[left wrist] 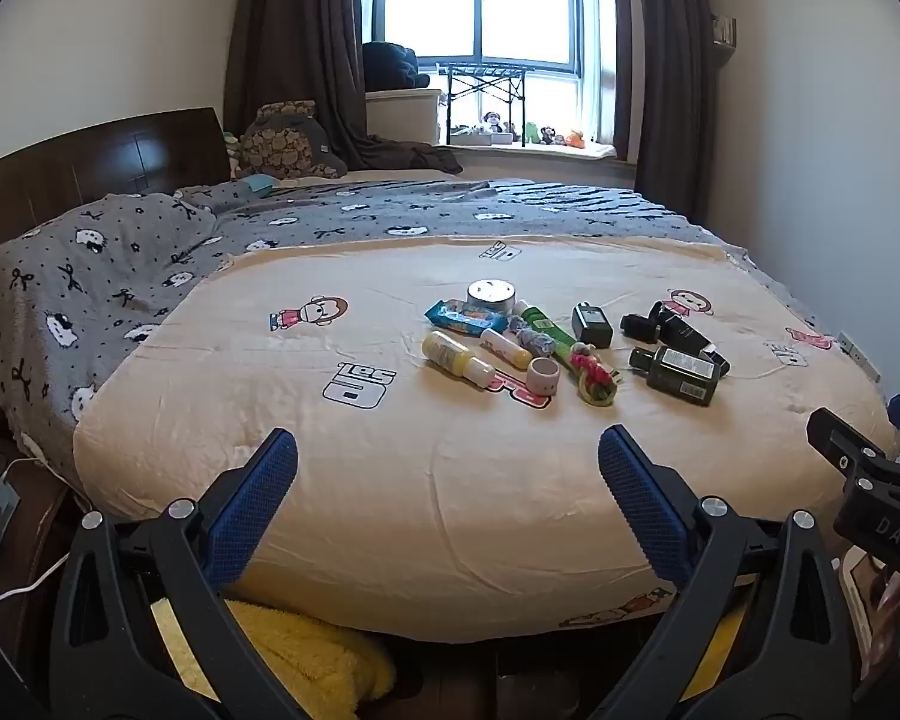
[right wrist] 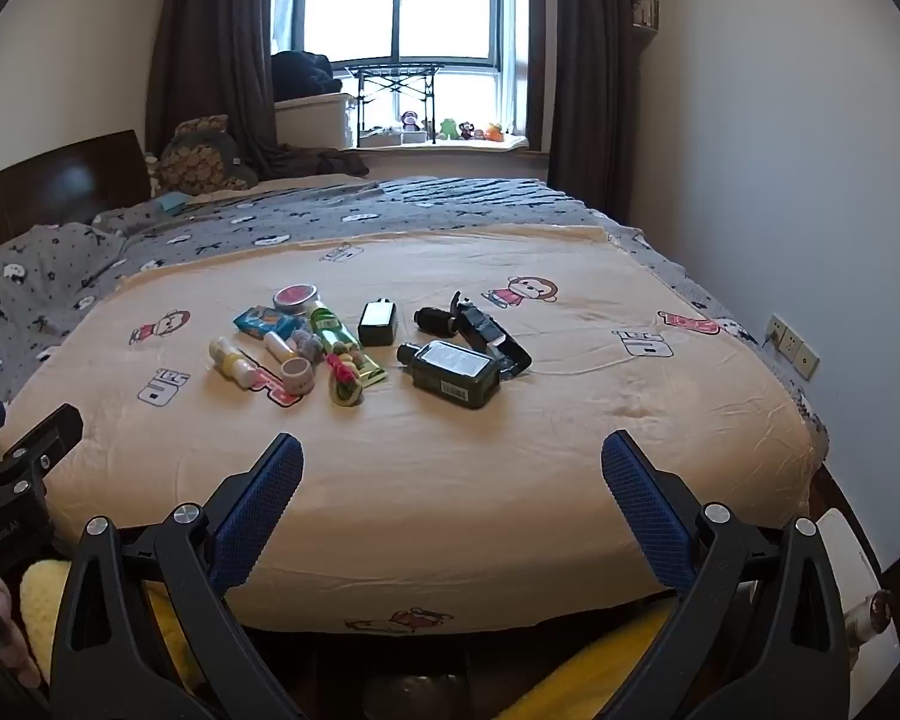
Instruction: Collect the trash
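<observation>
Both grippers hang at the near edge of the bed (left wrist: 450, 540), well short of the litter. The left gripper (left wrist: 448, 456) has its jaws wide apart and empty; the right gripper (right wrist: 452, 459) likewise. The trash lies in a tight pile mid-blanket: a yellow bottle (left wrist: 455, 358), a blue wrapper (left wrist: 465, 317), a green tube (left wrist: 549, 330), a tape roll (left wrist: 543, 376), a dark glass bottle (right wrist: 453, 373) and a black charger (right wrist: 378, 322) to the right. Packed this close, a grab may likely catch two things or nudge a round bottle rolling; the soft blanket could bunch between the fingers too
</observation>
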The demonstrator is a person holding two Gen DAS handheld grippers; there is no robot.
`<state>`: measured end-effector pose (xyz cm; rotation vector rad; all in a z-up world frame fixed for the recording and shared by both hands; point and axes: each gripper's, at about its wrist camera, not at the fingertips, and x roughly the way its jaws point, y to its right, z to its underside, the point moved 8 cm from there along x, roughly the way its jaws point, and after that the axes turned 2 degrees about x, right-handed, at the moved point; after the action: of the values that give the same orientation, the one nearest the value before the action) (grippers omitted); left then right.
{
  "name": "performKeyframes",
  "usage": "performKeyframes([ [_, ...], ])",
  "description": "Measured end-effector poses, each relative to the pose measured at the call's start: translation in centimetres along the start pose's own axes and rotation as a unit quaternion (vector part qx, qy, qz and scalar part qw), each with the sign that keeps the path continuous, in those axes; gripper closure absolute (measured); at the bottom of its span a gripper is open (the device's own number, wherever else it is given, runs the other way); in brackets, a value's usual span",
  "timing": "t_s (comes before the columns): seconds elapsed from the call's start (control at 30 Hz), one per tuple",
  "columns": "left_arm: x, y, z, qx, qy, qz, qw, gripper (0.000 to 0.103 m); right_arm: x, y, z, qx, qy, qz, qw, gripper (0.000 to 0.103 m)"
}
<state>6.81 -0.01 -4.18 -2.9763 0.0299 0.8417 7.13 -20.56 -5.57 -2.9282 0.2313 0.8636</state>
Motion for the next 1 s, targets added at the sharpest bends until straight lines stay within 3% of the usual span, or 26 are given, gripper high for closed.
performKeyframes([
  [1.0,-0.4,0.4,-0.4,-0.007,0.009,0.003,0.9999,0.008,-0.9,-0.3,-0.2,0.005,0.013,-0.013,1.000,0.003],
])
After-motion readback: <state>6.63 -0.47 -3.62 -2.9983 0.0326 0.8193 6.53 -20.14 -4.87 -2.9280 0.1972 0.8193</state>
